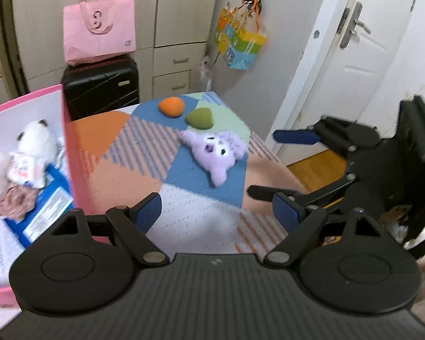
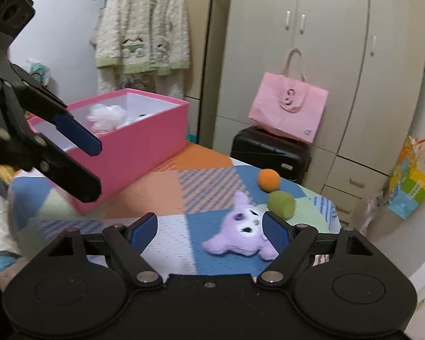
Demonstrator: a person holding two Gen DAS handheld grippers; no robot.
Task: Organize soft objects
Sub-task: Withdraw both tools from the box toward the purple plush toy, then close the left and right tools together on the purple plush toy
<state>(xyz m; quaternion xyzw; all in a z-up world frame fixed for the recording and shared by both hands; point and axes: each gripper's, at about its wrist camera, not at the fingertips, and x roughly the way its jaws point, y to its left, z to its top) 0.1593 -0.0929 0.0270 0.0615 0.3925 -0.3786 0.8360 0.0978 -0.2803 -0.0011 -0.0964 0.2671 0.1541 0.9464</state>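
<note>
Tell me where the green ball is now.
The green ball lies on the patchwork table cover, between the orange ball and the purple plush toy, right of the pink box.

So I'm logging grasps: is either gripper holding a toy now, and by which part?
Nothing is held. The left gripper and right gripper are both open and empty; the purple plush lies loose on the table.
</note>
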